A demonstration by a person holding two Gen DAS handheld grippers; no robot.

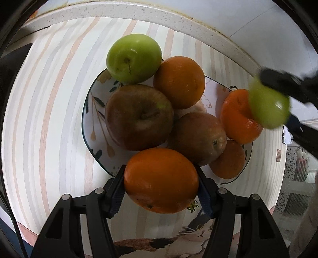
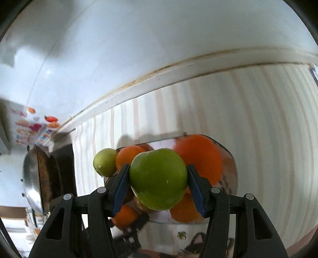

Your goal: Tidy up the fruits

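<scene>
My left gripper is shut on an orange, held just above the near rim of a patterned plate. On the plate lie two brownish-red apples, two oranges and a smaller orange, with a green apple at its far edge. My right gripper is shut on another green apple; it hangs over the plate's right side, blurred in the left wrist view, green apple. In the right wrist view the plate with its fruit lies below.
The plate rests on a striped mat with a cat picture at its near edge. A speckled counter edge and a white wall run behind. A metal pot and a colourful package stand far left in the right wrist view.
</scene>
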